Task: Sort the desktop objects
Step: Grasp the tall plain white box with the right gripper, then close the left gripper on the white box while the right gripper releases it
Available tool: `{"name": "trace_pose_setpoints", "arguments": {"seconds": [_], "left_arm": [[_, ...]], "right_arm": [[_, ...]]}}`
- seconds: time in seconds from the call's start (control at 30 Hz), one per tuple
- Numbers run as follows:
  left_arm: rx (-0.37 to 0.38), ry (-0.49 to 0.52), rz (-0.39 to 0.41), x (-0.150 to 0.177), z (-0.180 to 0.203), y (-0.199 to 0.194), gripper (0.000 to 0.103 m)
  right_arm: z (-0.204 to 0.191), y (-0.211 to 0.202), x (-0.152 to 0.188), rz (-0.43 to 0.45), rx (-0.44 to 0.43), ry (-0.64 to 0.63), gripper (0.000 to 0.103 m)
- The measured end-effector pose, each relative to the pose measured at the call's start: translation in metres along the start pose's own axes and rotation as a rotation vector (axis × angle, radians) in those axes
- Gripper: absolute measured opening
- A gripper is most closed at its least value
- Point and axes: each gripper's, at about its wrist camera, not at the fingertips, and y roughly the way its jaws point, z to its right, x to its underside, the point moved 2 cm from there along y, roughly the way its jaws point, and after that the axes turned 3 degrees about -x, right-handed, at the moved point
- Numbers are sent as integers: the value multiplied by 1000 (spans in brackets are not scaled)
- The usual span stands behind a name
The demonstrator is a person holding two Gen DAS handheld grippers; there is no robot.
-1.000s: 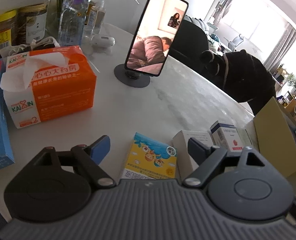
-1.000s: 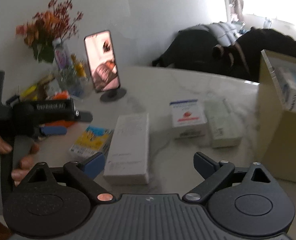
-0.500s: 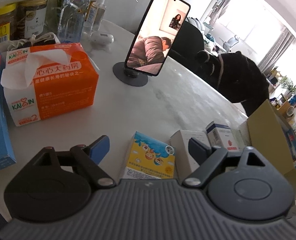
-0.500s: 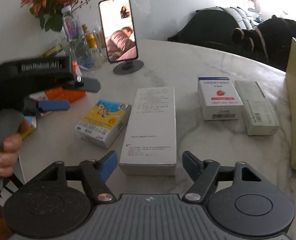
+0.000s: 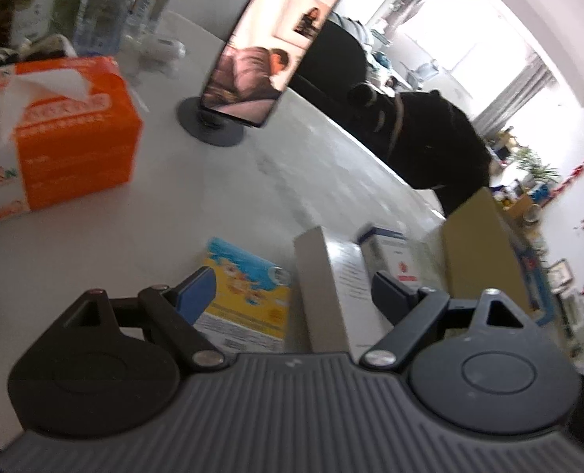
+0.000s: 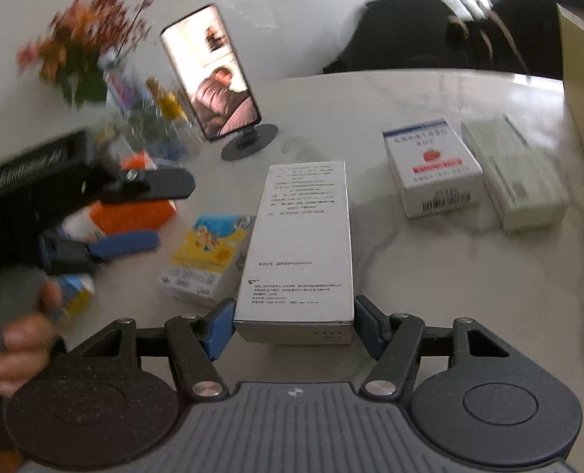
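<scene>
A long white box (image 6: 300,244) lies on the marble table (image 6: 430,276). My right gripper (image 6: 292,325) is closing on its near end, with a pad against each long side. A yellow cartoon box (image 6: 205,256) lies against its left side. Further right are a white box with a strawberry picture (image 6: 430,173) and a pale green box (image 6: 516,181). My left gripper (image 6: 162,213), held by a hand (image 6: 20,339), hovers open at the left. In the left wrist view my left gripper (image 5: 292,287) stands open over the yellow cartoon box (image 5: 248,295) and the long white box (image 5: 331,276).
A cardboard box (image 6: 583,79) stands at the table's right edge. A phone on a round stand (image 6: 213,75) is upright at the back. An orange tissue box (image 5: 75,146), bottles, jars and flowers (image 6: 79,47) crowd the back left. Dark chairs stand beyond the table.
My right gripper came down and forward onto the long white box and its jaws narrowed around the near end. The left gripper tilted a little and stayed open.
</scene>
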Motion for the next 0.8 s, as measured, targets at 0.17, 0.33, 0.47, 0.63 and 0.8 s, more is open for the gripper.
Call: {"name": "trace_pose_setpoints", "arguments": {"seconds": [0.17,0.33,0.47,0.63,0.8], "left_arm": [[60,10,-43,-1,16,11,85],[66,40,-94,5,31,28,81],[70,49,-134,11,40,42,78],[72,45,-172,18,47,56,75],[75,19,-200,24,49,68,55]], "right_arm": [[16,-6,-2,0,-93,129,67],[26,-12,-4,7,-158,209,67],[31,-15,-4,13,-181,234,67],[33,-16,-4,17,-191,243,67],[37,-18,-4,23,-198,245,67]]}}
